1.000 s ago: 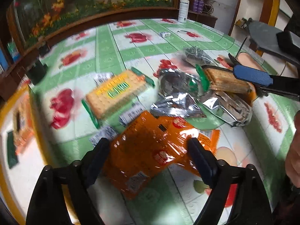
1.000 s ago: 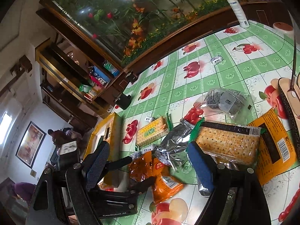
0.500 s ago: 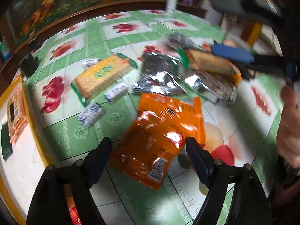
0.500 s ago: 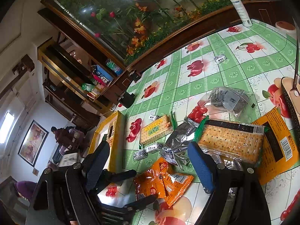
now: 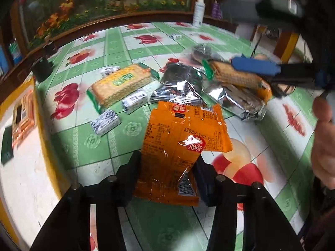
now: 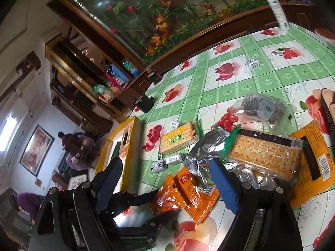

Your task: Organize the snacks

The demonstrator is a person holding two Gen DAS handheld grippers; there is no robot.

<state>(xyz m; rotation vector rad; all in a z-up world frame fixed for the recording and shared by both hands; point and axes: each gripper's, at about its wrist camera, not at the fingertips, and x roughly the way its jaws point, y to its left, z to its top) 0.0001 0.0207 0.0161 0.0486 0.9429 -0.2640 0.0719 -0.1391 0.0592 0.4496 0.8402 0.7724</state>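
Note:
My left gripper [image 5: 167, 163] is shut on an orange snack packet [image 5: 182, 142], pinching its near end; it also shows in the right wrist view [image 6: 186, 196]. A cracker pack with green ends [image 5: 123, 85] lies flat further back. Silver foil bags [image 5: 178, 87] lie behind the orange packet. My right gripper [image 6: 165, 179] is open and empty, hovering over the pile beside a second cracker pack [image 6: 266, 152]; one of its blue fingers [image 5: 255, 67] shows in the left wrist view.
Small white sweets [image 5: 104, 121] lie left of the packet. A yellow tray [image 6: 129, 138] sits at the table's left edge. A clear bag [image 6: 259, 106], a flat orange packet [image 6: 314, 154], a white bottle [image 5: 197, 14] and a black cup [image 5: 41, 69] stand around.
My left gripper has closed on the orange packet and drawn it toward me, away from the pile. The right gripper has stayed open over the cracker pack.

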